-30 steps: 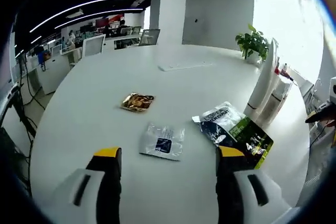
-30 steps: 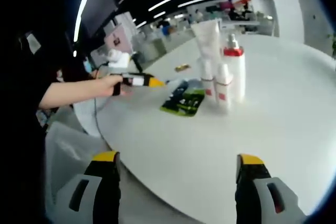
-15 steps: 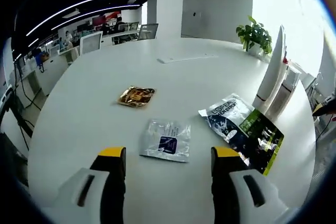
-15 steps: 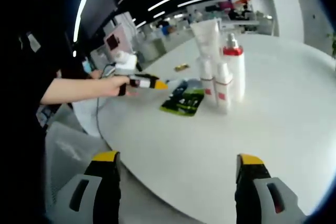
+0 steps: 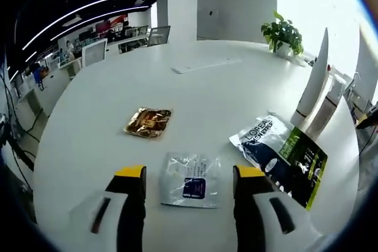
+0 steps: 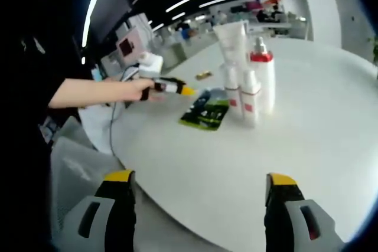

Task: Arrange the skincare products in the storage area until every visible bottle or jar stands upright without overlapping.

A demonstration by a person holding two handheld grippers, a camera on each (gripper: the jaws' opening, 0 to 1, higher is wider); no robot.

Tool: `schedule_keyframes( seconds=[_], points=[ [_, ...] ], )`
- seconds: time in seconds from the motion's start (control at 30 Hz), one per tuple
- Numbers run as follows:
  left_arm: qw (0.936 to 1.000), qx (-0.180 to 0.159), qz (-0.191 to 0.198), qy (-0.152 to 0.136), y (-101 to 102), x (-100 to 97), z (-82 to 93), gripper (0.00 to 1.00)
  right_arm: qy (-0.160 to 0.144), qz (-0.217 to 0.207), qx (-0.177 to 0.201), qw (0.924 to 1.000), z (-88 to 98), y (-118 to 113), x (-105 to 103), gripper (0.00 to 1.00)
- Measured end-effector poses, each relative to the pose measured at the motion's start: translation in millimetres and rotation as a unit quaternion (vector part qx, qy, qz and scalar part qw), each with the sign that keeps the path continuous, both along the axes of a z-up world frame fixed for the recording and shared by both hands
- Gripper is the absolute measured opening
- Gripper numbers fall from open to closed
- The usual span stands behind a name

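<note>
On the white table (image 5: 236, 92), a clear sachet (image 5: 190, 180) lay flat, directly between the wide-open, empty jaws of the left gripper (image 5: 189, 175). Beyond the sachet sat a gold packet (image 5: 147, 122); beside it, toward the table edge, a dark and green pouch (image 5: 283, 154). Past the pouch stood a white tube (image 6: 231, 45), a red-capped pump bottle (image 6: 264, 81) and two small bottles (image 6: 242, 95), all upright. The sachet looked thin, limp and slippery, probably best pinched at one edge. The right gripper (image 6: 198, 190) hovered over the near rim, jaws spread wide, holding nothing.
</note>
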State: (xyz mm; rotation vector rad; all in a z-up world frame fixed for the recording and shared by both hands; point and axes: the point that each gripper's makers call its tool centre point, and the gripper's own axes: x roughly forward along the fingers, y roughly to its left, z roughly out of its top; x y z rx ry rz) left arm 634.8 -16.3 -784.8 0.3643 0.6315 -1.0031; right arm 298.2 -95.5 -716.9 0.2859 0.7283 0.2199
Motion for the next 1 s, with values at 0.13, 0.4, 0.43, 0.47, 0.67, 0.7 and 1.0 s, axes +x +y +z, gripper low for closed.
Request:
schedule_keyframes(
  seconds=[0.13, 0.4, 0.43, 0.47, 0.67, 0.7, 1.0],
  points=[
    [1.0000, 0.001, -0.001, 0.006, -4.4, -3.3, -6.1, 0.47, -0.001, -0.005, 0.000, 1.0000, 0.3, -1.8, 0.4, 0.93],
    [1.0000, -0.003, -0.006, -0.002, -6.6, -2.1, -6.1, 0.44, 0.000, -0.003, -0.001, 1.0000, -0.2, -1.2, 0.4, 0.93],
    [1.0000, -0.003, -0.006, -0.003, -6.5, -1.4, -5.6, 0.40, 0.000, -0.003, -0.001, 1.0000, -0.3, -1.2, 0.3, 0.93],
    [1.0000, 0.001, 0.001, -0.003, -2.5, 0.4, -4.7, 0.29, 0.001, -0.003, -0.001, 1.0000, -0.3, -1.3, 0.2, 0.93],
    [0.9996, 0.014, -0.007, -0.023, 1.2, -1.4, -6.1, 0.04, -0.002, -0.003, -0.001, 1.0000, 0.7, -1.1, 0.5, 0.93],
    [0.9996, 0.017, -0.006, -0.023, 0.4, -1.8, -6.3, 0.04, -0.002, -0.003, -0.002, 1.0000, 0.7, -1.1, 0.5, 0.93],
    [0.9996, 0.015, -0.016, -0.016, 6.4, -36.7, 10.1, 0.35, -0.004, -0.004, -0.003, 1.0000, 1.4, -1.8, 1.0, 0.93]
  ],
)
